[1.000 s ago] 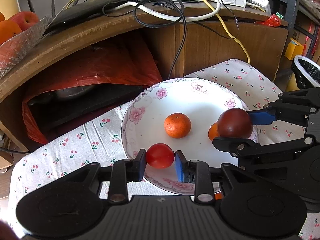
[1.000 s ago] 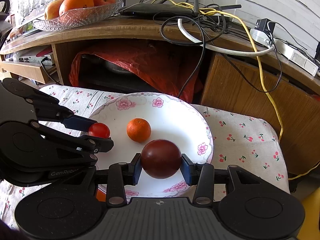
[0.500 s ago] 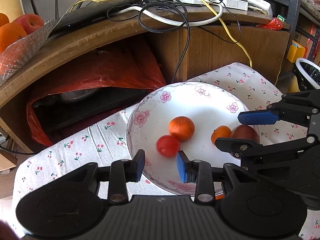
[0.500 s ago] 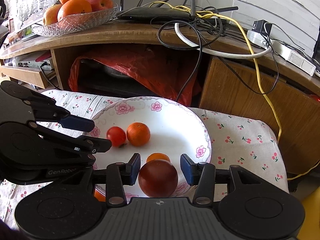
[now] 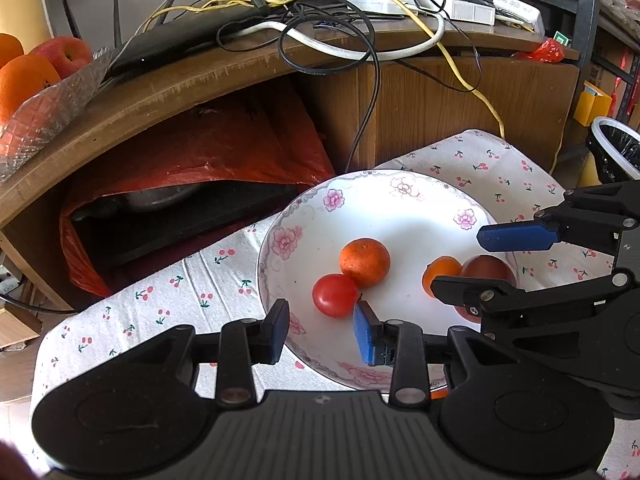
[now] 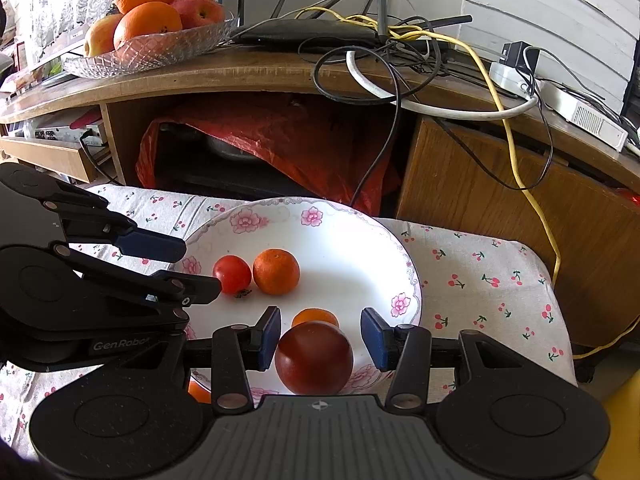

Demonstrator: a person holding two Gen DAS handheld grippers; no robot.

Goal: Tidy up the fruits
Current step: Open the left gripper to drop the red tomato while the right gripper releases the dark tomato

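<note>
A white flowered plate [image 5: 404, 212] [image 6: 352, 240] rests on a cherry-print cloth. On it lie a small red tomato [image 5: 335, 295] [image 6: 232, 274] touching an orange tangerine [image 5: 365, 262] [image 6: 276, 271], a smaller orange fruit [image 5: 440, 274] [image 6: 315, 315], and a dark red round fruit [image 5: 490, 270] [image 6: 314, 357]. My left gripper [image 5: 322, 330] is open just short of the tomato, nothing between its fingers. My right gripper [image 6: 320, 334] is open, its pads either side of the dark red fruit and apart from it. Each gripper shows in the other's view: the right gripper [image 5: 516, 258], the left gripper [image 6: 188, 266].
Behind the plate stands a wooden cabinet [image 6: 480, 184] with a red plastic sheet [image 6: 280, 140] in its opening. Tangled cables [image 5: 320, 40] lie on top. A glass dish of oranges and apples [image 6: 152, 28] sits on the shelf at far left. Another orange fruit [image 6: 199, 392] peeks out below the plate's near rim.
Both grippers opened and drew back. The tomato left the left fingers and now lies by the tangerine. The dark red fruit left the right fingers and rests on the plate's near side.
</note>
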